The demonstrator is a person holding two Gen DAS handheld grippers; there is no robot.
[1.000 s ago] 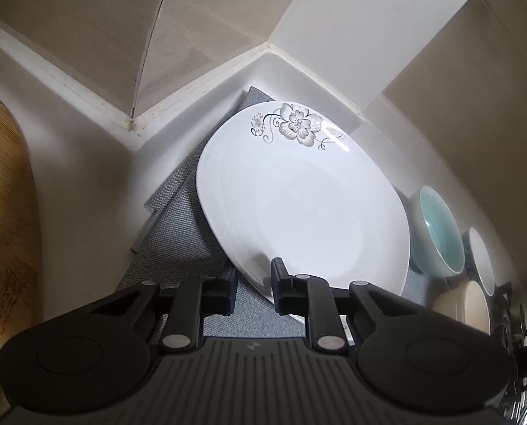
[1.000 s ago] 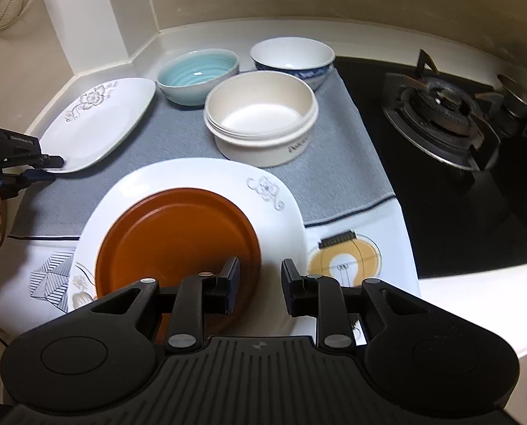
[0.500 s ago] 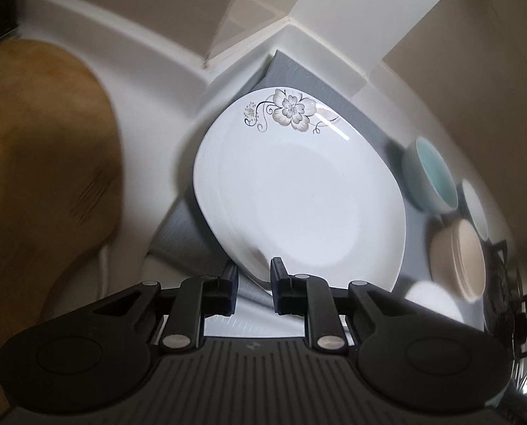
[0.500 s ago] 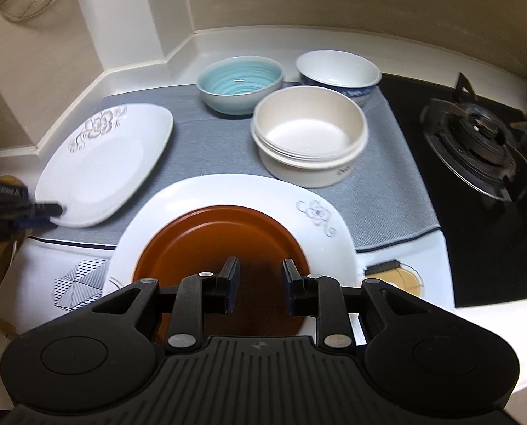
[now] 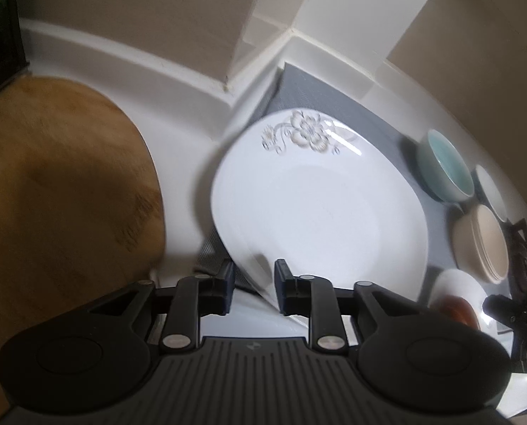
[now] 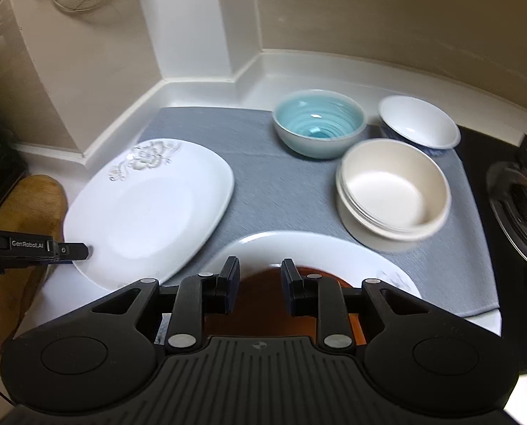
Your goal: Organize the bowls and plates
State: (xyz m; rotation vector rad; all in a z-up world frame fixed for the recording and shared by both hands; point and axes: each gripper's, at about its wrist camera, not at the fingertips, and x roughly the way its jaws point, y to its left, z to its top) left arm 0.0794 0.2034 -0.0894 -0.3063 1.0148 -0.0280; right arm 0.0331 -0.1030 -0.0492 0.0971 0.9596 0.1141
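A square white plate with a grey flower (image 6: 150,209) lies at the left edge of the grey mat (image 6: 263,184). Its near rim (image 5: 259,283) passes between the fingers of my left gripper (image 5: 254,276), whose jaws are opening, and the pads stand clear of the rim. From the right wrist view, the left gripper (image 6: 82,249) sits at the plate's front-left rim. My right gripper (image 6: 259,276) hovers open over a brown plate (image 6: 259,304) stacked on a round white plate (image 6: 316,248), holding nothing.
A teal bowl (image 6: 320,124), a white bowl with blue outside (image 6: 419,120) and stacked cream bowls (image 6: 390,191) stand on the mat's far right. A wooden board (image 5: 61,194) lies left of the plate. A gas burner (image 6: 521,205) is at the right.
The left gripper drew the flower plate back from the corner toward the front left, and its jaws have now widened. The right gripper shifted left and forward over the stacked plates.
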